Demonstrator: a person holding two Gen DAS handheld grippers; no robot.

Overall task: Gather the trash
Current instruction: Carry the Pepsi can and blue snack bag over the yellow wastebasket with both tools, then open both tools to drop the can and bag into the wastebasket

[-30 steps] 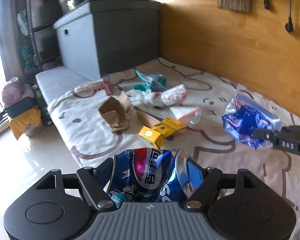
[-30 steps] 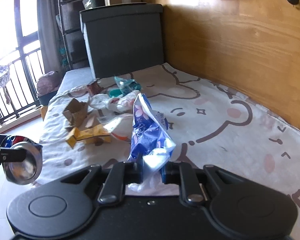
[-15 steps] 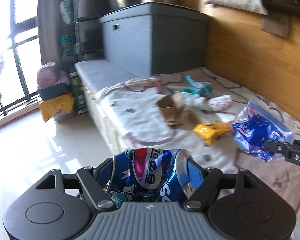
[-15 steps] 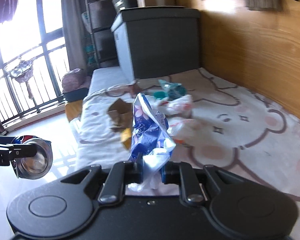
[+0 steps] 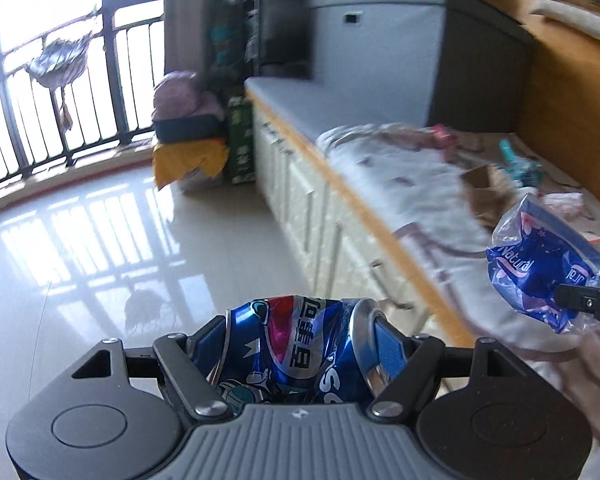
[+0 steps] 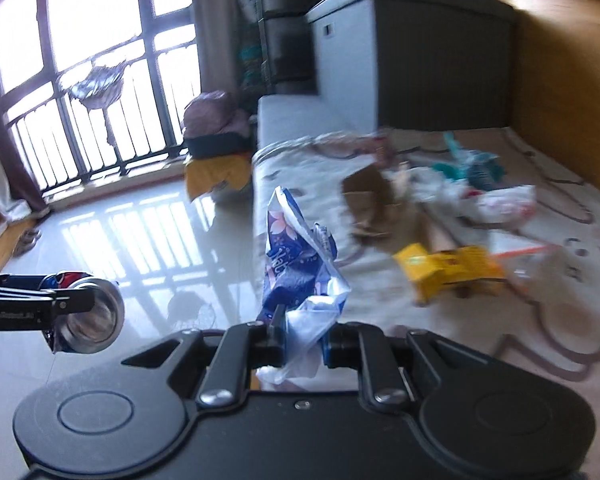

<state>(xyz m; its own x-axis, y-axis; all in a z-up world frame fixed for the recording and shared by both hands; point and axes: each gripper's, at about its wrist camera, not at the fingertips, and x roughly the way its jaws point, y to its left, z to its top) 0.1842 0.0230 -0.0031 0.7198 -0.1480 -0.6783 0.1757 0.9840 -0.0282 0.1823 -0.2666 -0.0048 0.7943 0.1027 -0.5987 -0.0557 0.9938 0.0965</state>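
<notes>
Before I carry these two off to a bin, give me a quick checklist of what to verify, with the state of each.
1. Left gripper clamped on the can: ok, the crushed can sits wedged between both fingers.
2. Right gripper clamped on the wrapper: ok, but only its lower end is pinched; the rest stands loose above.
3. The two loads apart: ok, there is a gap between can and wrapper in both views.
4. Floor ahead: ok, bare tile in view.
5. Bin located: cannot tell, none shows in either view.
6. Bed finished: not ok, the yellow box, cardboard and other litter remain on it.
</notes>
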